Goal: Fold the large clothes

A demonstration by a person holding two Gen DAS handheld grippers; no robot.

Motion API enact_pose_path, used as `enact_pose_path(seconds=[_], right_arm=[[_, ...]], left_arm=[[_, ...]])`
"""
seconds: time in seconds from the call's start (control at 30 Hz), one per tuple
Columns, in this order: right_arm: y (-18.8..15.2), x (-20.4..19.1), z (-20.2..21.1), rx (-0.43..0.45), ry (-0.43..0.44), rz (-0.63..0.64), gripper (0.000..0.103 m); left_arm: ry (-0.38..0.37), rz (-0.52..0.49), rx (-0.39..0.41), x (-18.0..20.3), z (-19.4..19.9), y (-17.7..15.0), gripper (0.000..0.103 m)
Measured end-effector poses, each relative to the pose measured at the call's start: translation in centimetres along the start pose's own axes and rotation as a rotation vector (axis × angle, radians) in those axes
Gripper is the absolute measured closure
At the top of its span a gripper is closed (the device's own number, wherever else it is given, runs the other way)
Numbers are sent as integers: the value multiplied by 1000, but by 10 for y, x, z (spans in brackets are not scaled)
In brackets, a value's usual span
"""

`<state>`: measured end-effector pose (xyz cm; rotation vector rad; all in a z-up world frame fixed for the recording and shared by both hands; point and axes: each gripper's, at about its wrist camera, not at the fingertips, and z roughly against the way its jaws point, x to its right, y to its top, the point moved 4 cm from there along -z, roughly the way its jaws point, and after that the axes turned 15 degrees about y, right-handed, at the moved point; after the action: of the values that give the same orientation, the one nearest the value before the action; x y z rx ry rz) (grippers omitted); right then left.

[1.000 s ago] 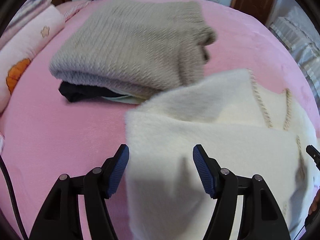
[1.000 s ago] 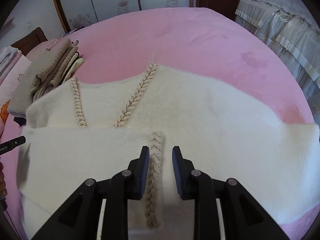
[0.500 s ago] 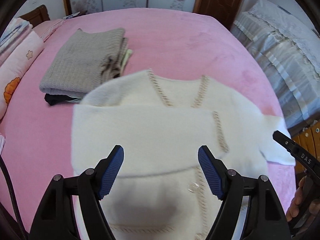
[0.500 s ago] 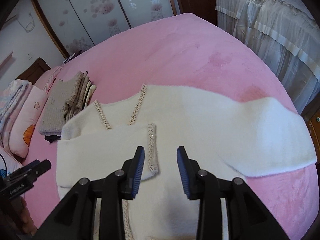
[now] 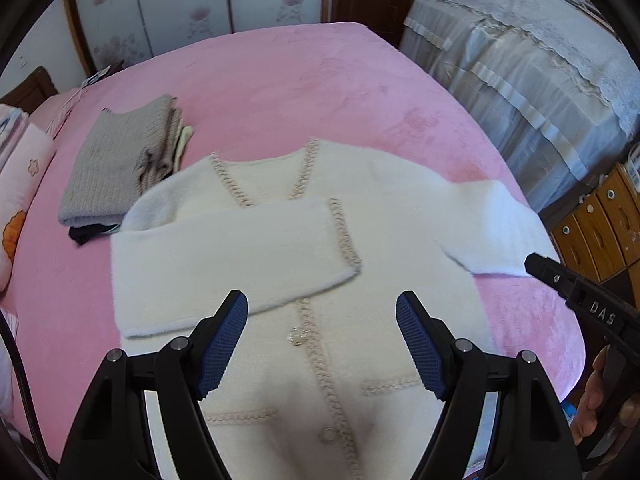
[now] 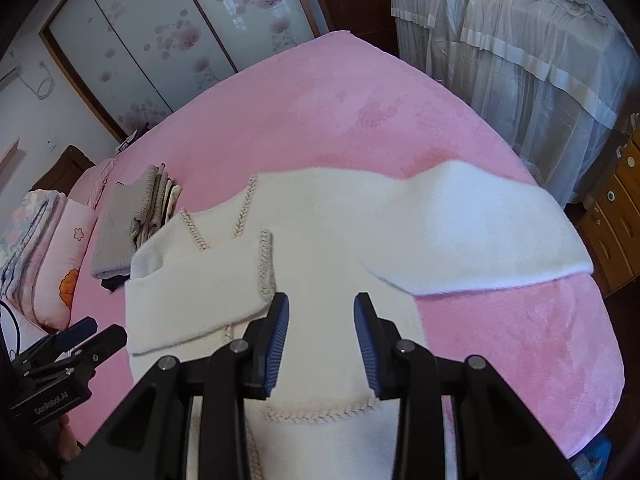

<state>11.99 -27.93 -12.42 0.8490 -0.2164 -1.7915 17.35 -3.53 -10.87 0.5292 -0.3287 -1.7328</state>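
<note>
A fluffy white cardigan with beige braided trim lies flat on the pink bed; it also shows in the right wrist view. Its left sleeve is folded across the chest. Its right sleeve stretches out to the right edge of the bed. My left gripper is open and empty, held above the cardigan's lower front. My right gripper is open and empty, above the cardigan's right pocket area. Each gripper shows at the edge of the other's view.
A stack of folded clothes with a grey knit sweater on top lies to the upper left of the cardigan. Pink pillows lie at the left. A second covered bed and wooden drawers stand at the right.
Both grippers have pulled up and back from the cardigan, so more of the bed shows. My right gripper has let go of the folded sleeve cuff and opened. The sleeve stays folded across the chest.
</note>
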Motion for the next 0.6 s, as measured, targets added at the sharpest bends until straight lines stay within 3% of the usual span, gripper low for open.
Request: enact_pose_path(seconds=[0.23,0.37,0.6], right_arm=[[-6,87,25,38,-94,-98,68],[-4,142,37,84,-149,-174,61],[-6,241,42,154,-165,-370,60]], left_arm=[[-62,-24,54,72,5,10,27],[-98,-44,80,117,1,14,27],[-118,-102,103,185,-18,21,27]])
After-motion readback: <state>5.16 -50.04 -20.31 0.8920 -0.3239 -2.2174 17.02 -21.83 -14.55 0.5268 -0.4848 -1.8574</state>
